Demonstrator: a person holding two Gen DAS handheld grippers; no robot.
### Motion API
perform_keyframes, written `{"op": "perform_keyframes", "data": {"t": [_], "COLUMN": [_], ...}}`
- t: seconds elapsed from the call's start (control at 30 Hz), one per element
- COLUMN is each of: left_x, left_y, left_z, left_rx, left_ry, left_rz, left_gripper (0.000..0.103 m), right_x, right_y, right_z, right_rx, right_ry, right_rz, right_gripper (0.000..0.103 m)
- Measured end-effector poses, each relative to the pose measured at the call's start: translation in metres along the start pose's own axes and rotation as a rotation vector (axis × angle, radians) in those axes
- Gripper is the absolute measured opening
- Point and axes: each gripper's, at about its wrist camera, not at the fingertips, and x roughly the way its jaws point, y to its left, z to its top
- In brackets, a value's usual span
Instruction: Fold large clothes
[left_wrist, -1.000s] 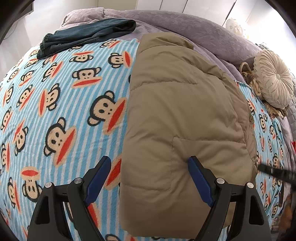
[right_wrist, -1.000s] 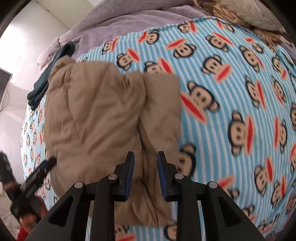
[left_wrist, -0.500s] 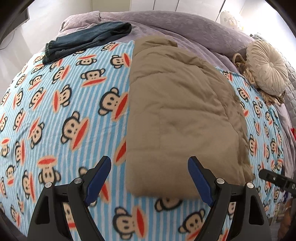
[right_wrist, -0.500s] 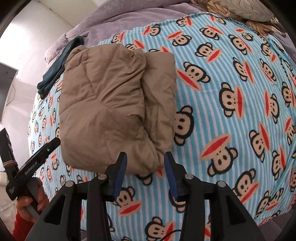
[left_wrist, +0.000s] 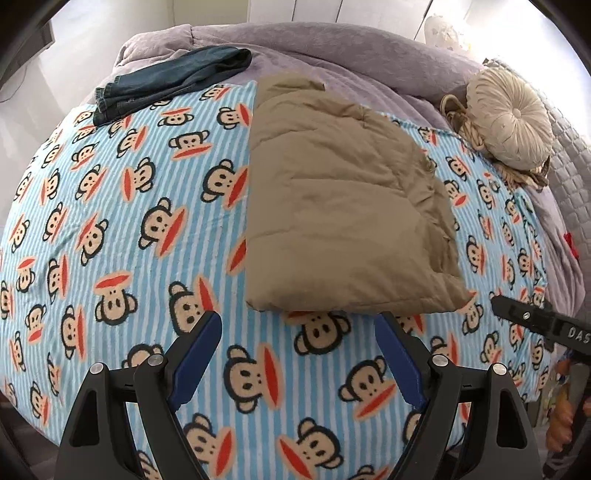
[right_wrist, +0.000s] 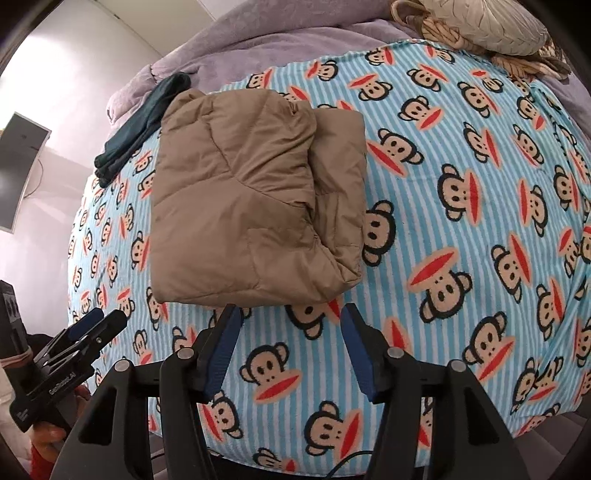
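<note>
Both grippers hover empty: the left gripper (left_wrist: 297, 332) has wide jaws, the right gripper's (right_wrist: 290, 325) are opening, just short of the folded tan padded jacket (right_wrist: 243, 206), seemingly untouched.

Round cushion (right_wrist: 480, 26) cropped at top

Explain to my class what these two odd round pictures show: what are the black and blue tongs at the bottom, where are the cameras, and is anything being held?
A person holds a hand tool in each hand; no robot. Each tool carries a wide-angle camera looking along its tongs, hence one picture per hand. The left tongs stand open and empty. The right tongs are opening, nothing between them. Below them lies a bed with a monkey blanket. On it rests a folded tan jacket; folded jeans and a round cushion lie farther back. Nothing is held.
</note>
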Motion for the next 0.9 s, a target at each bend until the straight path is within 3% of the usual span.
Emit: {"op": "perform_keyframes", "data": {"t": [0.23,0.33,0.43,0.47,0.5,0.7,0.87,0.9], "left_x": [-0.024,-0.036,-0.046,-0.049,-0.053,-0.068,-0.079,-0.081], "left_y": [-0.008,-0.014,-0.016,-0.017,-0.017,-0.021,-0.023,-0.023], "left_z": [0.000,0.001,0.003,0.004,0.005,0.009,0.011,0.011], "left_rx": [0.005,0.021,0.011,0.006,-0.003,-0.007,-0.006,-0.001], "left_ry": [-0.021,-0.041,-0.065,-0.071,-0.086,-0.127,-0.158,-0.167], "left_rz": [0.004,0.016,0.015,0.014,0.018,0.033,0.092,0.108], "left_gripper": [0.086,0.086,0.086,0.101,0.103,0.103,0.103,0.103], "right_x": [-0.012,-0.020,-0.031,-0.034,-0.038,-0.054,-0.065,-0.069], "right_y": [0.009,0.016,0.023,0.025,0.027,0.039,0.047,0.048], "right_z": [-0.003,-0.003,0.000,0.000,0.001,0.006,0.010,0.010], "right_rx": [-0.013,-0.047,-0.075,-0.079,-0.084,-0.108,-0.126,-0.123], "right_ry": [-0.012,-0.030,-0.060,-0.067,-0.075,-0.120,-0.184,-0.217], "right_rz": [-0.001,-0.015,-0.028,-0.036,-0.044,-0.056,-0.095,-0.102], "right_gripper": [0.061,0.077,0.078,0.079,0.080,0.085,0.087,0.095]}}
